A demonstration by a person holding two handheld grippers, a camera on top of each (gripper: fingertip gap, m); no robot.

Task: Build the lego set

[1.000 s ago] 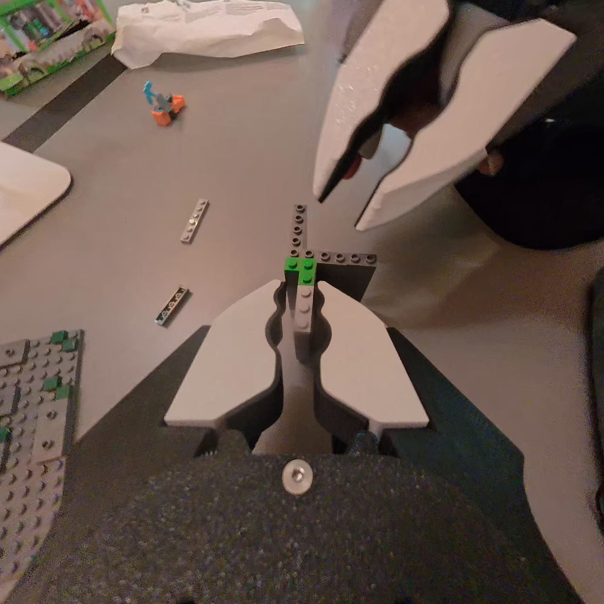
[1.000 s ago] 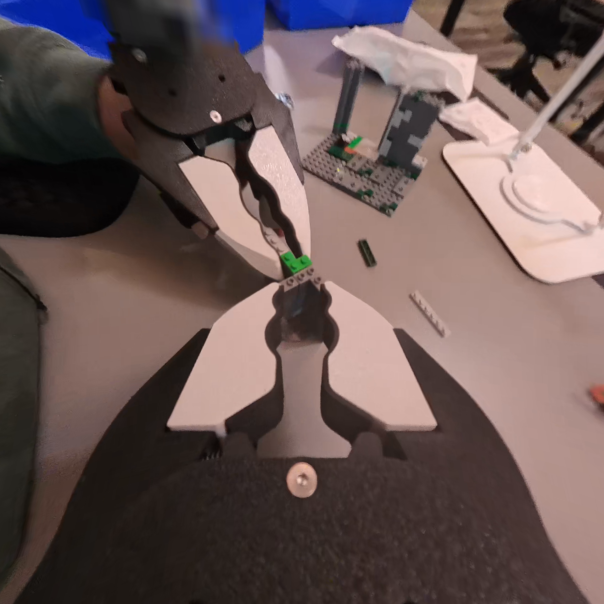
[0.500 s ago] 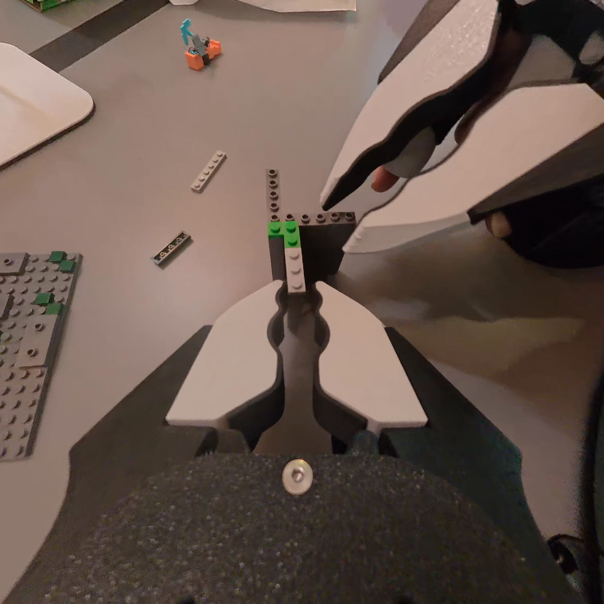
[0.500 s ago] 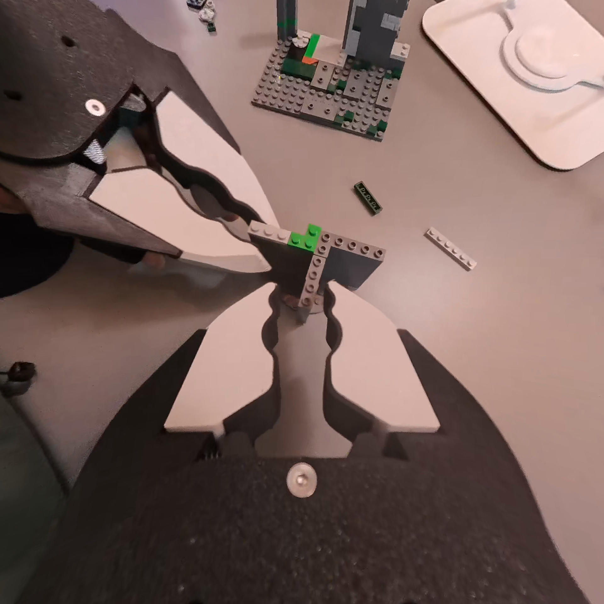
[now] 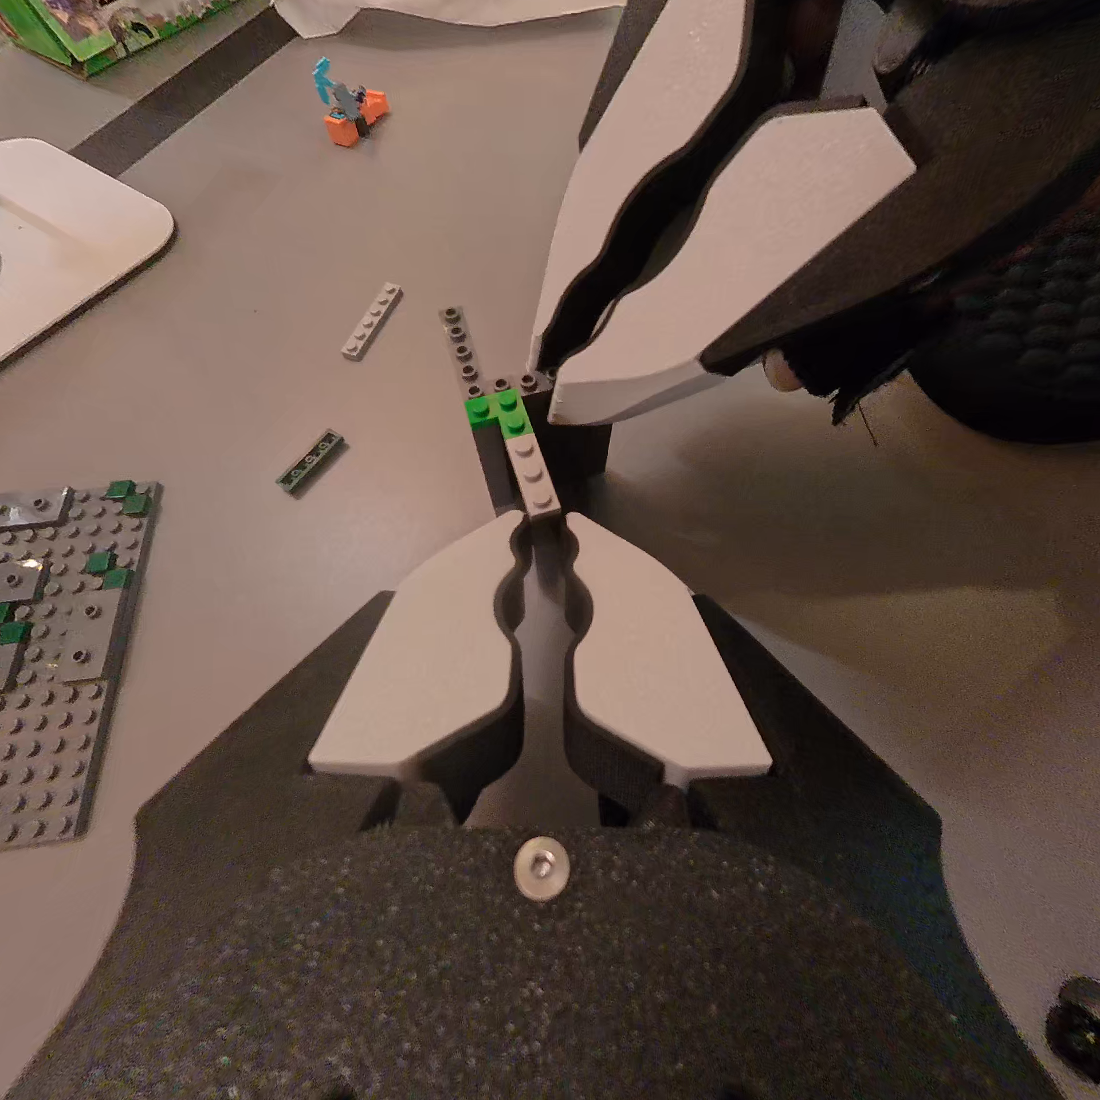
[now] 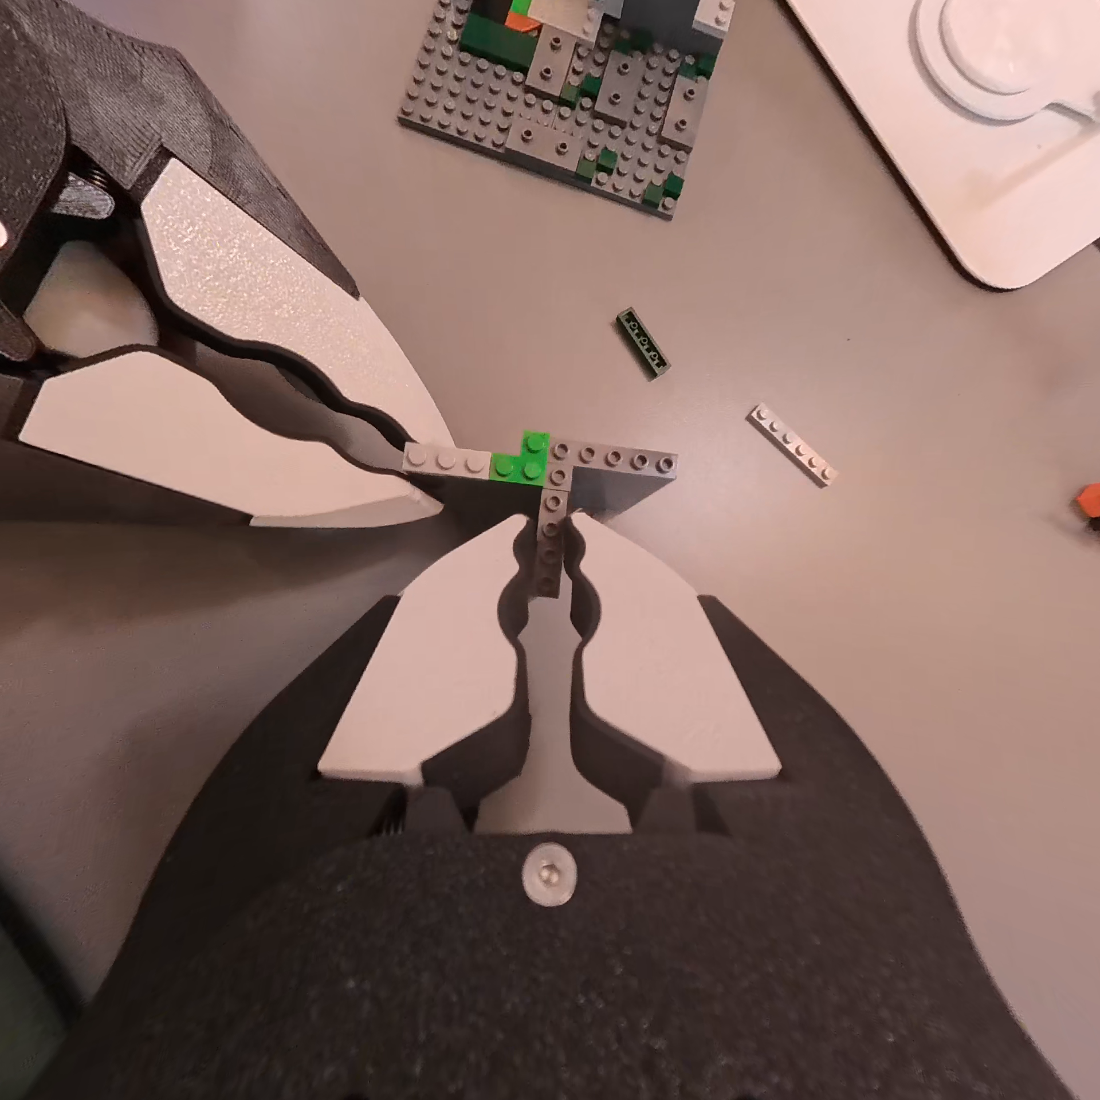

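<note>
A small lego wall assembly stands on the grey table: dark grey walls meeting in a T, a bright green corner plate (image 5: pixel 506 411) and a light grey plate (image 5: pixel 536 476) on top. My left gripper (image 5: pixel 541 516) is shut on the end of the arm under the light grey plate. My right gripper (image 6: pixel 549 519) is shut on another dark grey arm (image 6: pixel 550 553), which lies between its fingers. The green plate (image 6: pixel 524 461) sits between the two grippers. Each gripper shows in the other's view: the right (image 5: pixel 544 381), the left (image 6: pixel 425 485).
The studded grey baseplate build (image 6: pixel 476 101) lies beyond, seen at left (image 5: pixel 59 655). A loose light grey plate (image 5: pixel 372 321) and a dark green strip (image 5: pixel 309 463) lie nearby. There is also a small orange build (image 5: pixel 354 113), a white lamp base (image 6: pixel 982 149) and a green box (image 5: pixel 89 30). The tips of both grippers are at nearly the same place.
My right gripper has moved in over the dark grey arm and closed on it. My left gripper now holds the assembly at its fingertips rather than deep between the fingers.
</note>
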